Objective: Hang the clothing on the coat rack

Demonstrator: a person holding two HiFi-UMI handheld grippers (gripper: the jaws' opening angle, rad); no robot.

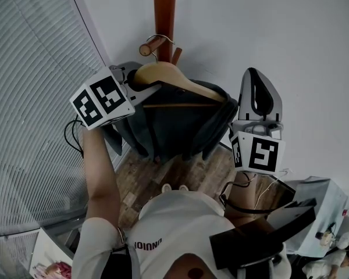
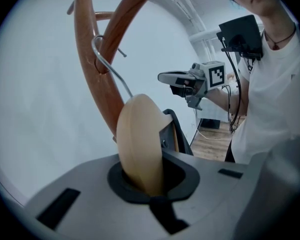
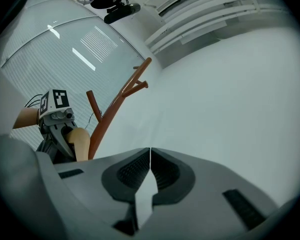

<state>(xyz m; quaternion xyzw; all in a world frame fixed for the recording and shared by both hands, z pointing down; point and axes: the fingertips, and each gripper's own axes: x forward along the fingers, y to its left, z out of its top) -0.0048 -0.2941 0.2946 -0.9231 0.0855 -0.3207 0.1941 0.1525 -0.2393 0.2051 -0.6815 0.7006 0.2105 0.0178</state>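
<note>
The left gripper [image 2: 146, 180] clenches the hanger [image 2: 138, 139]; the right gripper [image 3: 149, 160] is shut, empty. If it lets go too early, the hook [image 2: 96, 51] could slip off the peg [image 1: 153, 45].

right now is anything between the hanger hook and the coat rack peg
Nothing visible does: the hanger's hook already curls around the coat rack peg, with the left gripper shut on the hanger.

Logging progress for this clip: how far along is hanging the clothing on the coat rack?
Done: the dark garment sits on the wooden hanger, and its metal hook looks looped over a peg of the coat rack. In hand: the left hand-held gripper is clamped on the hanger's end. Left: letting go. The right hand-held gripper is shut and empty, off to the side.
</note>
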